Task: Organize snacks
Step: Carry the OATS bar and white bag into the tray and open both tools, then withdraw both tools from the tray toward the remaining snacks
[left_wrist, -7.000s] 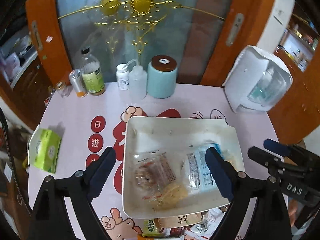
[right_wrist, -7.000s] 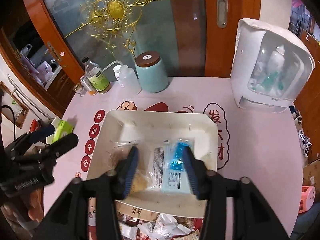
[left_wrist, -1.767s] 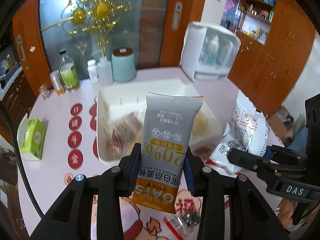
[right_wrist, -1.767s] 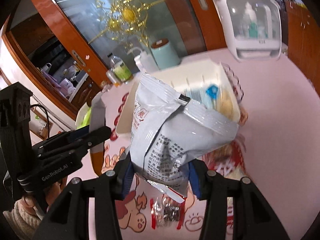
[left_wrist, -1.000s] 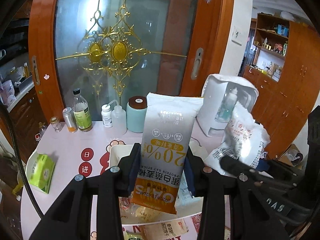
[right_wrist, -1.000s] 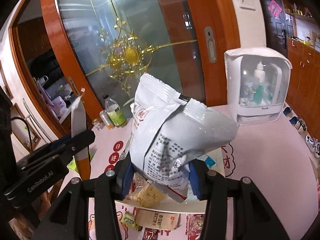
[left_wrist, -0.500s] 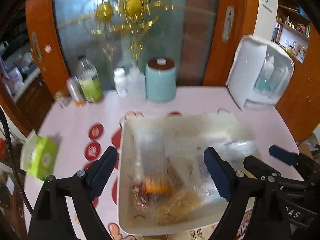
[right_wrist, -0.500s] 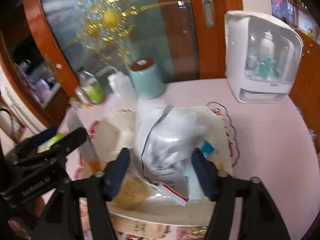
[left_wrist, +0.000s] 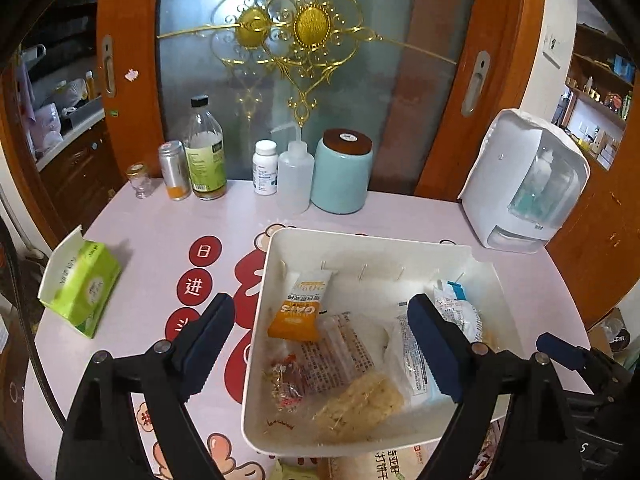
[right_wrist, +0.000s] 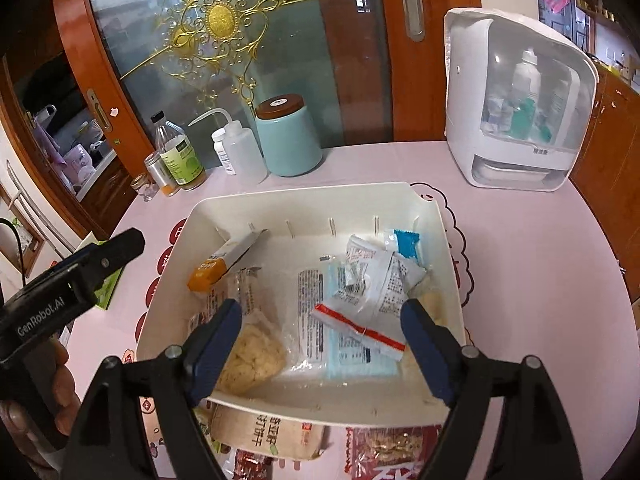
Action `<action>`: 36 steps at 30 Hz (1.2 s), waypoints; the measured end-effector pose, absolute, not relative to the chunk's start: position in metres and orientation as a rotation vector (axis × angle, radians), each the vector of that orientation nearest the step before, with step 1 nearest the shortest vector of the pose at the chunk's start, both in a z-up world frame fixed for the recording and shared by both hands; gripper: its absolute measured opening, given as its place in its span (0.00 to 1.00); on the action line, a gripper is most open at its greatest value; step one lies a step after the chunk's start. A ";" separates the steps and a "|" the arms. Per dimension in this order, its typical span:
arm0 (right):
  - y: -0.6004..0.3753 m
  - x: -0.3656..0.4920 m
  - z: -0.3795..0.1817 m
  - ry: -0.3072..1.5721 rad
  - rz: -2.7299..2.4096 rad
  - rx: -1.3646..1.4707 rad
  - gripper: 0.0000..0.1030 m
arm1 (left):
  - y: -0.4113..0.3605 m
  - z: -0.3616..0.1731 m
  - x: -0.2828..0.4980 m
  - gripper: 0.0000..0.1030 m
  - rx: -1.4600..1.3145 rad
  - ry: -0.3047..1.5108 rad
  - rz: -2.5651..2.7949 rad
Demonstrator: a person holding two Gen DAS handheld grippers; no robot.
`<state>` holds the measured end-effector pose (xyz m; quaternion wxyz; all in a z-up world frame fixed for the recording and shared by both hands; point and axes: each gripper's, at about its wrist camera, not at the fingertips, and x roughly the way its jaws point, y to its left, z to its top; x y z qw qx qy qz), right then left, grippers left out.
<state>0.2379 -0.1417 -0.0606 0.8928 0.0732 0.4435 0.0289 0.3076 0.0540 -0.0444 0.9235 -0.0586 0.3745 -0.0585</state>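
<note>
A white bin (left_wrist: pixel 360 242) (right_wrist: pixel 304 192) stands on the pink table and holds several snack packs. The grey and orange oat bar pack (left_wrist: pixel 301 306) (right_wrist: pixel 224 262) lies at its back left. The white crinkled bag (right_wrist: pixel 372 280) (left_wrist: pixel 458 312) lies at its right on a clear blue pack (right_wrist: pixel 344 344). A pale cracker pack (left_wrist: pixel 360 400) (right_wrist: pixel 252 356) lies at the front. My left gripper (left_wrist: pixel 316 344) is open and empty above the bin's front. My right gripper (right_wrist: pixel 320 344) is open and empty above the bin too.
More snack packs (right_wrist: pixel 272 436) lie on the table in front of the bin. A green tissue box (left_wrist: pixel 80 280) sits at the left. Bottles (left_wrist: pixel 204 156) and a teal canister (left_wrist: pixel 342 172) line the back edge. A white dispenser (left_wrist: pixel 524 180) stands at the back right.
Both grippers opened and let go: the oat bar pack and the white bag dropped into the bin and now lie still. Both grippers stay low over the bin.
</note>
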 end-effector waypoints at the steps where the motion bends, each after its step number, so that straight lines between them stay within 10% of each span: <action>1: -0.141 0.236 -0.060 0.918 0.060 0.151 0.80 | 0.055 -0.042 0.304 0.85 -0.121 0.764 -0.120; 36: -0.166 0.084 -0.012 0.819 -0.144 0.167 0.80 | 0.043 0.016 0.166 0.85 0.001 0.647 -0.302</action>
